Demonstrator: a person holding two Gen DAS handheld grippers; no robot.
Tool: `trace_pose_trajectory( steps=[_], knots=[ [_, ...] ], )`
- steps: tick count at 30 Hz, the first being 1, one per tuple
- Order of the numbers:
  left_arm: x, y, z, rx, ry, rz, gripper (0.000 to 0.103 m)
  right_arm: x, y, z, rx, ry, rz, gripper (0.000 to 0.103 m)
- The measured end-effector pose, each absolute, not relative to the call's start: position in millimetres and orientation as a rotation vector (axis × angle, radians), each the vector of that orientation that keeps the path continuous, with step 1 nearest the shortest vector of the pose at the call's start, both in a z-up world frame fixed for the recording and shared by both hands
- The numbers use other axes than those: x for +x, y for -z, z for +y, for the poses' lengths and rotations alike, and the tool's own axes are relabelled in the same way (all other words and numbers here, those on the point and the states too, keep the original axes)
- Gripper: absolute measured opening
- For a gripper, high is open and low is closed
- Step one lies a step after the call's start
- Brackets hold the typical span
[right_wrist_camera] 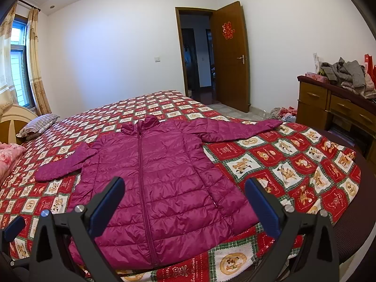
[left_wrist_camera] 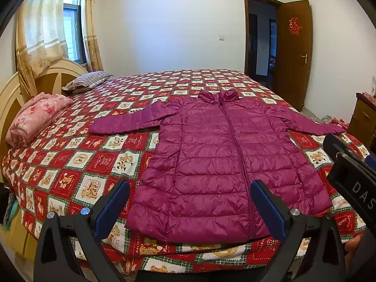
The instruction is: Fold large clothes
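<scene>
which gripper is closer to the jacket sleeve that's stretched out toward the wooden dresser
Right. The right gripper hangs open over the jacket's hem on the side of that sleeve. The left gripper hangs open over the hem on the far side, toward the other sleeve.

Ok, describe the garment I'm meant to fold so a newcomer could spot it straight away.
Start at the big bed covered by a red-and-white checked teddy-bear quilt. Spread flat on its near half, front up and sleeves out to both sides, lies the magenta quilted puffer jacket. Unlike the rolled pink floral blanket and striped pillow by the headboard, it is shiny, plain-coloured and zipped down the middle.
</scene>
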State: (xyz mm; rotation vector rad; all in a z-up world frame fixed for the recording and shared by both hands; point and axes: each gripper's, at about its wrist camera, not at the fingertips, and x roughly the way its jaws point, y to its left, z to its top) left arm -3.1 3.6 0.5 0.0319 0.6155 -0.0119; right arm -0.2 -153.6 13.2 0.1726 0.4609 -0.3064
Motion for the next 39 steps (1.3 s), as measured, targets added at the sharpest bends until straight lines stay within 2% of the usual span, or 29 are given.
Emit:
trace_pose_trajectory(
  steps=[39],
  knots=[
    [-6.1, -3.6, 1.6, 0.032, 0.013, 0.599, 0.102, 2.8, -12.1, -151.5, 0.174, 0.295, 0.48, 0.103]
  ],
)
